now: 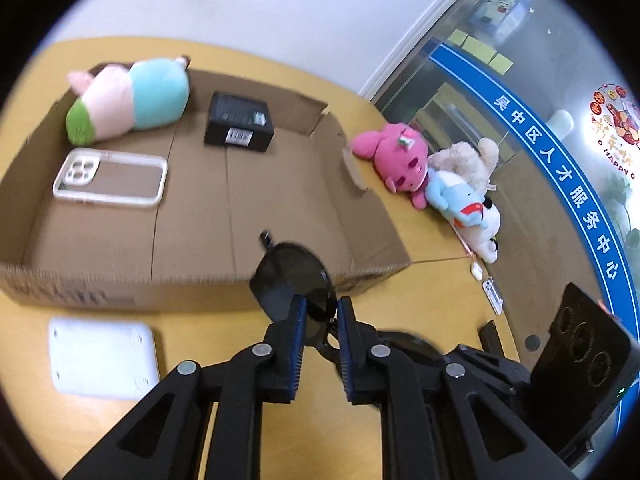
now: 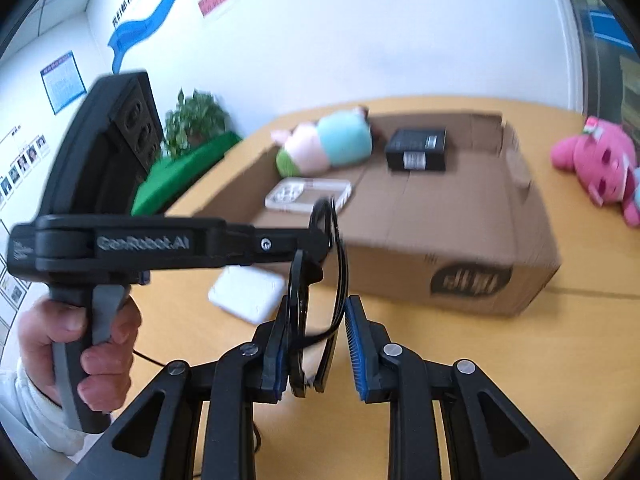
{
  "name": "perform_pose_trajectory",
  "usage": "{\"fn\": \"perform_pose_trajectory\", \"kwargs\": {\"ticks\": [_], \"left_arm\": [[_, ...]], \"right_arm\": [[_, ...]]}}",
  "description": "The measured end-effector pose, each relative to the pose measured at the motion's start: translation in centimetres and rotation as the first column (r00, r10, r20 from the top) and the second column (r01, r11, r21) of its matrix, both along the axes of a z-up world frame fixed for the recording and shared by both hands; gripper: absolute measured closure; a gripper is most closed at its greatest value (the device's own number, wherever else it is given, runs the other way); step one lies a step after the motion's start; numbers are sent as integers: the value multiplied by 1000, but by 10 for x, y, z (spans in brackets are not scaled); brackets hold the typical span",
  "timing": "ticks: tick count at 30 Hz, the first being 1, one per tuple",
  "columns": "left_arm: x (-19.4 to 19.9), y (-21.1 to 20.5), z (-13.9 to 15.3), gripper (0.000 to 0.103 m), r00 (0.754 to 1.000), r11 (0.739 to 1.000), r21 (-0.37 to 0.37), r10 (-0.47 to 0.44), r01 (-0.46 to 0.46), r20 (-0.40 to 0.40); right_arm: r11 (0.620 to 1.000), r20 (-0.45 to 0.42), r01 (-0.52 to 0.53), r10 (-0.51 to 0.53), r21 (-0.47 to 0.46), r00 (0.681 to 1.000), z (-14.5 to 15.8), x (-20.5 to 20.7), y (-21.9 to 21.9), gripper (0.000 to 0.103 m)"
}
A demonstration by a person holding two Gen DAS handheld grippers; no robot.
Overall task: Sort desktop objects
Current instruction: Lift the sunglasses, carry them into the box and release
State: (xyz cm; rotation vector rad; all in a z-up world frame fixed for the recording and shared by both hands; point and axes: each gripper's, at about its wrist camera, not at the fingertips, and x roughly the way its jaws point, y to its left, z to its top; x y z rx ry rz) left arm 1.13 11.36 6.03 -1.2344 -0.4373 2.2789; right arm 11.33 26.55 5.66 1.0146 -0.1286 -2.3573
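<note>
Gripping dark sunglasses (image 1: 294, 280) between closed blue pads: left hand-held gripper (image 1: 322, 316), raised above the worktop (image 1: 420, 320) at the near wall of the cardboard box (image 1: 280, 196). Right hand-held gripper (image 2: 316, 340) parted around the same sunglasses, left pad touching, right pad apart. In box: phone case (image 1: 110, 176), black carton (image 1: 239, 122), pastel plush (image 1: 128, 98). Beside box: white pad (image 1: 102, 358), pink plush (image 1: 400, 156).
</note>
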Motion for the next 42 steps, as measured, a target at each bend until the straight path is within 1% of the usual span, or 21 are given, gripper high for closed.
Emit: {"fn": "perform_pose_trajectory", "kwargs": {"ticks": [4,6,9,12,14,16,18,25,27,30,35,39,42], "left_arm": [[-19,1,13,96,1000,1000,9,-5,5,-15],[-26,1,18,96,1000,1000,5,-11,11,-25],[-34,2,15,97,1000,1000,4,-16,16,-13],[-37,5,9,98,1000,1000,6,-31,31,7],[-39,7,9,98,1000,1000,4,-30,30,2],[-41,7,10,98,999,999,17,-38,38,4],[-43,7,11,98,999,999,12,-36,36,0],[-50,-9,7,98,1000,999,29,-24,24,13],[-52,-13,6,98,1000,999,32,-29,29,12],[-57,-16,4,98,999,999,16,-38,38,11],[-77,-15,-6,98,997,997,0,-72,72,41],[-95,-8,-13,98,991,993,-5,-115,116,63],[-110,0,-18,98,986,988,-15,-155,157,67]], "right_arm": [[999,-50,29,-30,-19,998,19,-20,5,79],[999,-58,34,-35,-19,998,23,-33,5,79],[999,-52,42,-44,-35,998,24,-46,9,79],[996,-27,54,-56,-70,998,19,-53,18,79],[994,-13,59,-61,-88,998,16,-58,21,79],[992,-8,55,-56,-111,998,17,-63,24,79],[992,-12,51,-53,-114,999,19,-69,23,79],[988,-5,40,-42,-150,999,23,-98,18,79],[987,4,38,-38,-156,999,23,-108,16,79],[985,23,40,-36,-169,999,21,-128,14,81],[984,56,56,-47,-167,997,17,-163,11,81],[983,103,78,-61,-167,993,8,-192,14,81],[985,135,107,-88,-137,987,1,-216,19,81]]}}
